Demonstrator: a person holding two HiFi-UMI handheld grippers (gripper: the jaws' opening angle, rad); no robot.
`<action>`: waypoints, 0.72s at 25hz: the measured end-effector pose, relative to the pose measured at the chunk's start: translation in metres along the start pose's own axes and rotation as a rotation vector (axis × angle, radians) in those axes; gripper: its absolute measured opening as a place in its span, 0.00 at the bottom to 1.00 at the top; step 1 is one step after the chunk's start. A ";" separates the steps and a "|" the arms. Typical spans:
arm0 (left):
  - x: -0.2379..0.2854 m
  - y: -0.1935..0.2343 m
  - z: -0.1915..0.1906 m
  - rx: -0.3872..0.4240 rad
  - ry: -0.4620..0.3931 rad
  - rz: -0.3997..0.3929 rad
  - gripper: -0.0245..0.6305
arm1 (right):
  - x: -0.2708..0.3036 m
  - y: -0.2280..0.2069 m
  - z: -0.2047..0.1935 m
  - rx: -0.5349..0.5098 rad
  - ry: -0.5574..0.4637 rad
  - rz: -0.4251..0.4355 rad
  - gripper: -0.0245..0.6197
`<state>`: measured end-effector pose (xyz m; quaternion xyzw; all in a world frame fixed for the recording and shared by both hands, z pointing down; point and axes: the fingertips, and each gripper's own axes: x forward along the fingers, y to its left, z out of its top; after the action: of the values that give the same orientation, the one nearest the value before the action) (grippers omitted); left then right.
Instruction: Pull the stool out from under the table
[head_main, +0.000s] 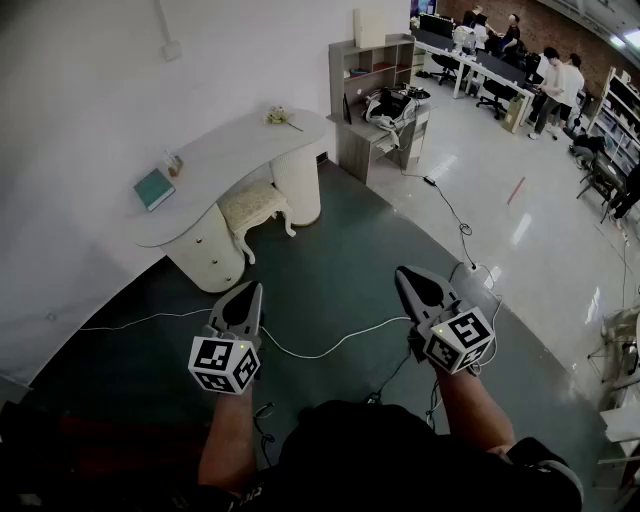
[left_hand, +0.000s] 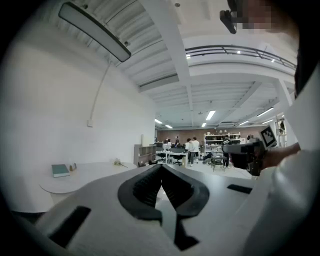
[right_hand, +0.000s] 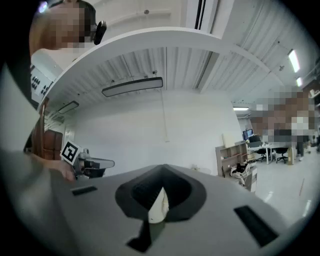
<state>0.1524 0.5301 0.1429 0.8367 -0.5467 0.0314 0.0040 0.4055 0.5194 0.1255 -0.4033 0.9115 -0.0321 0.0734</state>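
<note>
A cream stool (head_main: 254, 208) with a patterned seat and curved legs stands tucked under the white curved table (head_main: 225, 160) against the wall. Both grippers hang well short of it, over the dark green floor. My left gripper (head_main: 253, 289) is shut with nothing in it, its tips pointing toward the table. My right gripper (head_main: 404, 272) is also shut and empty, further right. In the left gripper view the closed jaws (left_hand: 161, 167) point level at the table top (left_hand: 85, 176). Through the right gripper (right_hand: 162, 171) view, the table's white pedestal shows behind the closed jaws.
A teal book (head_main: 154, 188) and small flowers (head_main: 279, 117) lie on the table. White cables (head_main: 330, 347) cross the floor near my feet. A grey shelf unit (head_main: 372, 90) stands beyond the table. Several people sit and stand at desks (head_main: 500, 55) far off.
</note>
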 end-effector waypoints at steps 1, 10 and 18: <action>0.000 -0.001 -0.002 0.001 0.009 -0.005 0.05 | 0.000 -0.001 -0.001 0.005 -0.001 -0.001 0.04; 0.009 -0.015 -0.022 0.001 0.062 -0.037 0.05 | -0.016 -0.022 -0.023 0.023 0.041 -0.053 0.04; 0.046 -0.055 -0.034 -0.037 0.104 -0.068 0.05 | -0.044 -0.038 -0.016 0.021 0.014 -0.007 0.04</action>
<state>0.2195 0.5113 0.1811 0.8519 -0.5175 0.0644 0.0491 0.4600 0.5258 0.1506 -0.4056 0.9102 -0.0450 0.0712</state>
